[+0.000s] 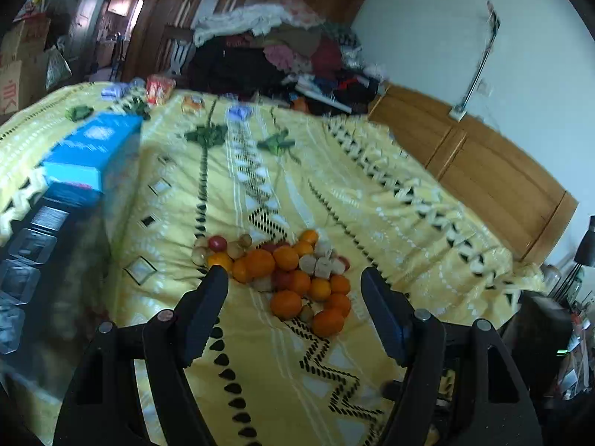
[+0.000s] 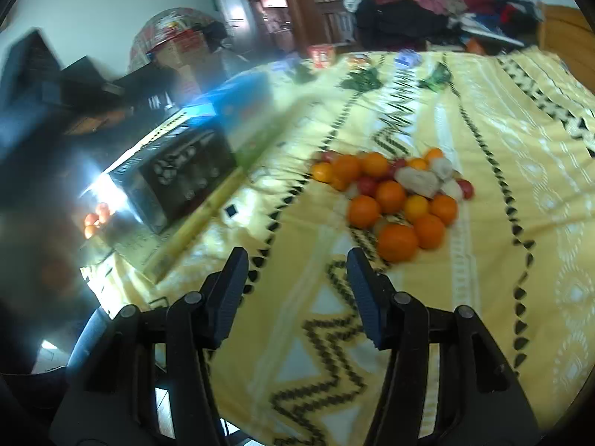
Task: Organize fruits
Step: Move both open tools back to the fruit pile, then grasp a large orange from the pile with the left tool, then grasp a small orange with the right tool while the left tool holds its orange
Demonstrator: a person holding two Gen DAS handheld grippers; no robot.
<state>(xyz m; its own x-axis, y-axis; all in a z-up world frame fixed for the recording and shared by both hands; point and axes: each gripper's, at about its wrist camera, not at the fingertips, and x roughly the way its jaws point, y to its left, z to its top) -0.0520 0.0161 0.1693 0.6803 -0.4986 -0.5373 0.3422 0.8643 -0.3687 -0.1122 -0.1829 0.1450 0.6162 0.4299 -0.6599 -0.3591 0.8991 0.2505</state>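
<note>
Orange and red fruits (image 1: 282, 275) lie heaped on our yellow bedspread (image 1: 334, 193); our left tongs (image 1: 293, 278) and right tongs (image 2: 297, 260) both hang spread, pinching nothing.

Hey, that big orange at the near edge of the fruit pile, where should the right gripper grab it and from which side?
Grip the big orange across its round middle, coming from the near, open side. It sits at the pile's front edge, with bare bedspread before it; other oranges crowd it behind. The right gripper is open and empty, so probably approach forward and slightly down.
</note>
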